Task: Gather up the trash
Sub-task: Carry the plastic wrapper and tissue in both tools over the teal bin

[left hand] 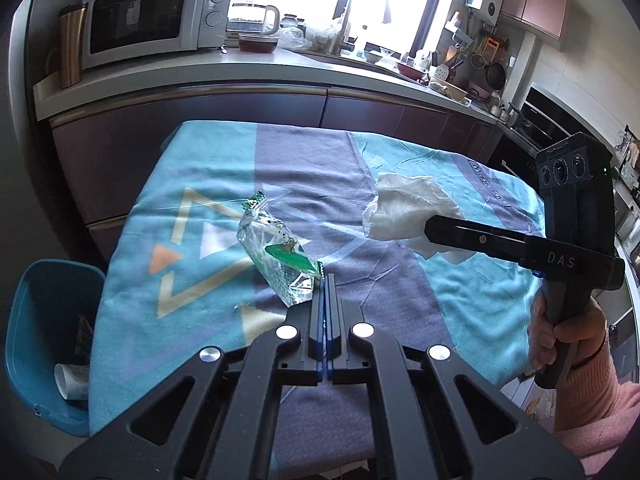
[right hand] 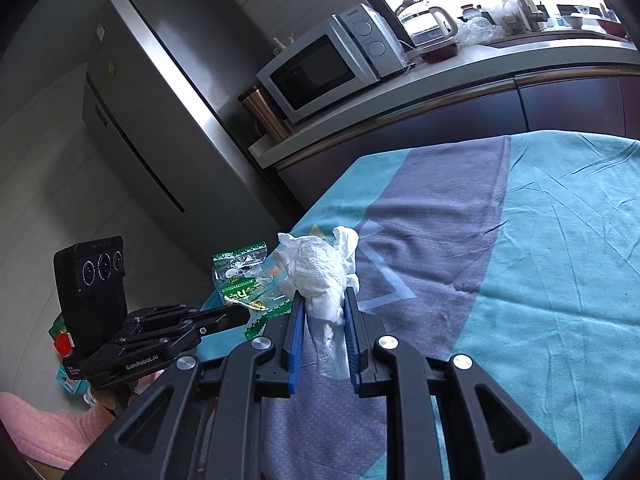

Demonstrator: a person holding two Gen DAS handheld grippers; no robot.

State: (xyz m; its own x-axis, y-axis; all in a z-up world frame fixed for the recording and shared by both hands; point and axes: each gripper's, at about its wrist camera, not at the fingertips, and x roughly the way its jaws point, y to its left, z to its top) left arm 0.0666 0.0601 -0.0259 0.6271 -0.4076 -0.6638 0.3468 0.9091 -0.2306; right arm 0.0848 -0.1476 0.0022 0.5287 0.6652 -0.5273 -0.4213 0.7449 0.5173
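Two risks: the wrapper [left hand: 276, 252] — pinched only at one corner by the left gripper [left hand: 325, 280] — could be dropped short of the bin [left hand: 48, 344] beside the desk [left hand: 480, 300]; the tissue [right hand: 320, 276] clamped in the right gripper [right hand: 323, 300] could be torn.

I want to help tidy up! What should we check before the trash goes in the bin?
1. Left gripper shut on the clear green wrapper: ok, pinched at one corner.
2. Right gripper shut on the white tissue: ok, wad sits between the blue pads.
3. Both pieces lifted off the blue tablecloth: cannot tell for certain, though both appear raised.
4. Blue bin at the table's left side has room: ok, only some trash inside.
5. Other trash left on the table: none seen in either view.
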